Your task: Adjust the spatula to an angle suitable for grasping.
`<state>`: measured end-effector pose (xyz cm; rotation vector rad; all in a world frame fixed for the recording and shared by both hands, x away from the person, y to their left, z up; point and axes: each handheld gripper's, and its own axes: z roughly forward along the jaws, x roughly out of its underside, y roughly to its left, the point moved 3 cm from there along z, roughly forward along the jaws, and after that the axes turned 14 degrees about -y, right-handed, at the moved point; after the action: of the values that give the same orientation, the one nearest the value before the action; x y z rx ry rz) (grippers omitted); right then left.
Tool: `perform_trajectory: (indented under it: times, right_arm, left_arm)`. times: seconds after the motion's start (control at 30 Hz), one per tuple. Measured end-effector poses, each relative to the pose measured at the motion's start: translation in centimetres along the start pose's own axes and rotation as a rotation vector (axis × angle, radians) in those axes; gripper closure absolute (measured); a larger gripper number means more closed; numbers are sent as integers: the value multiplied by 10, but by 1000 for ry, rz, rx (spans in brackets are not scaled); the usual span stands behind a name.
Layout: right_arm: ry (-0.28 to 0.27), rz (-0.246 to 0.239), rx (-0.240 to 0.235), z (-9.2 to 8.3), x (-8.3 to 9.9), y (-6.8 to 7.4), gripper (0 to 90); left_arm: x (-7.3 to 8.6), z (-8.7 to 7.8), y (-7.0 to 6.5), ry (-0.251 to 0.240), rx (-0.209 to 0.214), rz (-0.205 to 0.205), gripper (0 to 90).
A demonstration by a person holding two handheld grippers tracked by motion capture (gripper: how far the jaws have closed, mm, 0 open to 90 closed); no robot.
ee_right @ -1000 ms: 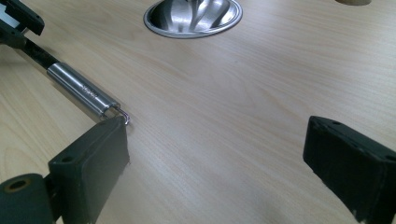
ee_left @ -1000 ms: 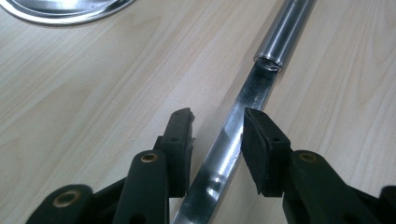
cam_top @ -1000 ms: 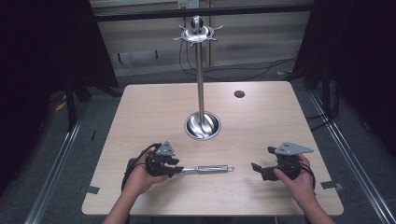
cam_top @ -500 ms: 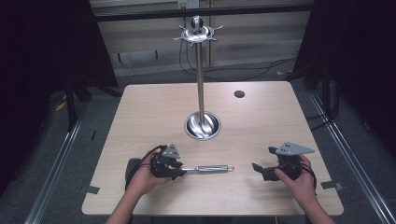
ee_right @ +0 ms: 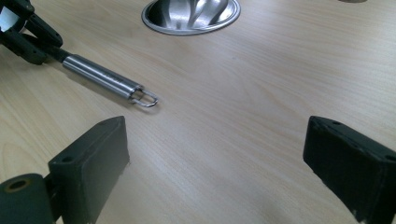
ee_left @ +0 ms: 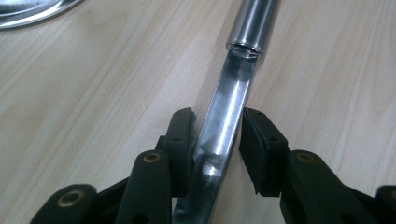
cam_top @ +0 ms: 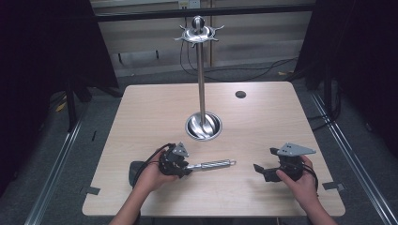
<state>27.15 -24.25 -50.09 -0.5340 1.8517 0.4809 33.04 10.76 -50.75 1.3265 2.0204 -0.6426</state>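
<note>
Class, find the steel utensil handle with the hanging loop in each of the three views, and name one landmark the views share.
High view: utensil handle lies at front centre, left claw at its flat end.
Left gripper view: handle runs up from between the jaws.
Right gripper view: handle upper left, loop toward the camera.
Shared landmark: round steel stand base.
</note>
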Motion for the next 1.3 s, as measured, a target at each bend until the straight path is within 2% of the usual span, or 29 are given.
perform_trajectory:
  times: [0.23,0.27,0.3,0.57,0.63,0.77,0.87,0.93,0.97,1.07,1.2,1.3]
  right_arm:
    - [2,0,-1,0,0,0,66]
    - [1,2,0,-1,0,0,66]
    - [1,2,0,-1,0,0,66]
    - [1,4,8,-2,1,-2,66]
    - [3,4,5,-2,0,-1,65]
    - [2,3,4,-1,0,-1,65]
    - [3,-2,1,-1,1,0,66]
    - [4,1,1,-1,1,0,65]
    - [4,0,2,-1,1,-1,66]
    - [5,6,4,-1,2,-3,65]
    - [5,7,4,-1,2,-3,66]
    - [3,6,4,-1,1,-3,66]
  left_arm:
    - [-7,7,-1,0,-6,-5,703]
    - [-7,6,2,26,9,28,696]
    - [-6,7,-1,-3,-2,-17,692]
    - [6,-10,5,34,-8,-25,645]
    - [8,-13,5,51,-11,-3,635]
    - [7,-13,3,58,-2,-9,693]
    - [5,-12,3,74,15,24,738]
    - [4,-10,1,77,7,21,751]
    - [3,-10,0,82,-6,5,751]
    - [2,-8,-1,70,-21,37,752]
    - [1,-7,-3,64,-32,29,752]
    - [-2,-8,-3,30,-42,14,752]
